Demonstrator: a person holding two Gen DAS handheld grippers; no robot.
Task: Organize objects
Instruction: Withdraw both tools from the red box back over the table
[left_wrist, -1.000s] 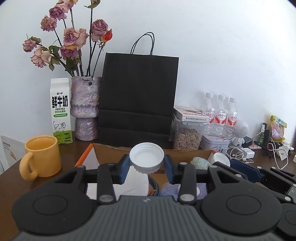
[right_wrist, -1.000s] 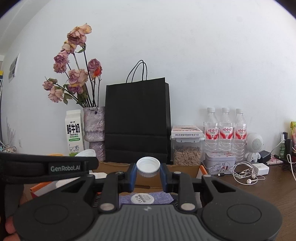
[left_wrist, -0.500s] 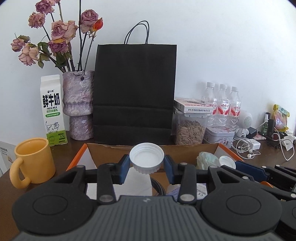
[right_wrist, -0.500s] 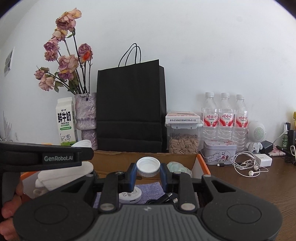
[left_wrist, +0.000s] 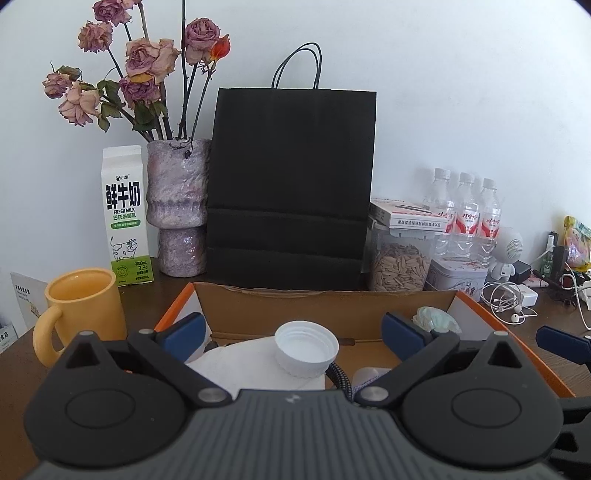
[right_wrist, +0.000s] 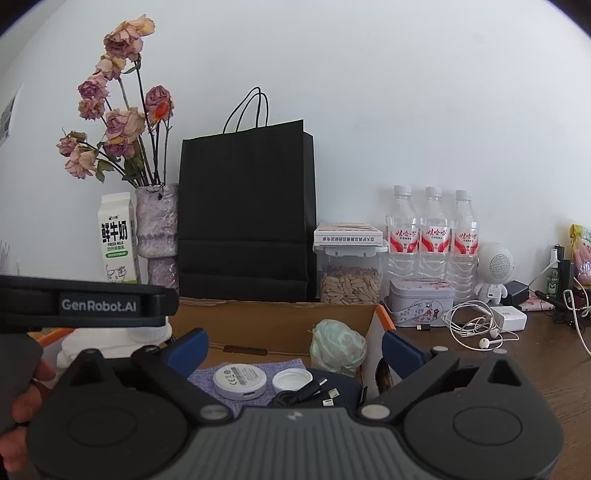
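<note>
- Now both claws' jaws are opening: left claw (left_wrist: 291, 328) with a big cap (left_wrist: 306, 349) loose between them, over the box (left_wrist: 325, 299)
- right claw (right_wrist: 293, 343) above a small cap (right_wrist: 292, 380) lying in it
- Both caps look boxed; earphones (right_wrist: 476, 328) off to its right look left

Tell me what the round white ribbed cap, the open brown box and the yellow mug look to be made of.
Round white ribbed cap: likely plastic, matte, with moulded threads inside and a ridged edge.
Open brown box: corrugated cardboard, dull, with a raw, slightly frayed rim and orange outer faces.
Yellow mug: probably glazed ceramic, thick-walled with a soft sheen.
</note>
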